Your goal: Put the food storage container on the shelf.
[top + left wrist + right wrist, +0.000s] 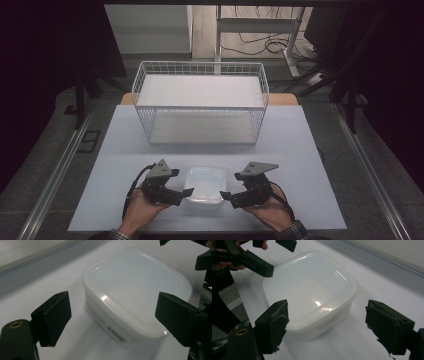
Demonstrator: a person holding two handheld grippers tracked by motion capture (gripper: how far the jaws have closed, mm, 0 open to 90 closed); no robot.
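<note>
A white lidded plastic box [204, 186] lies on the pale table [300, 150] near its front edge, between both hands. My left gripper [184, 194] points at the box's left side, jaws open and apart from it. In the left gripper view the box [136, 291] lies ahead of that gripper [112, 315], whose jaws stand wide to either side. My right gripper [225, 196] faces the box's right side, open too. In the right gripper view the box [312, 288] sits ahead of the spread jaws of that gripper [327, 322], and the left gripper [268, 256] shows beyond it.
A white wire basket [201, 102] with a pale floor stands at the back middle of the table. Beyond it are a white desk frame [260, 30] and cables on the floor. Dark floor and metal rails flank the table.
</note>
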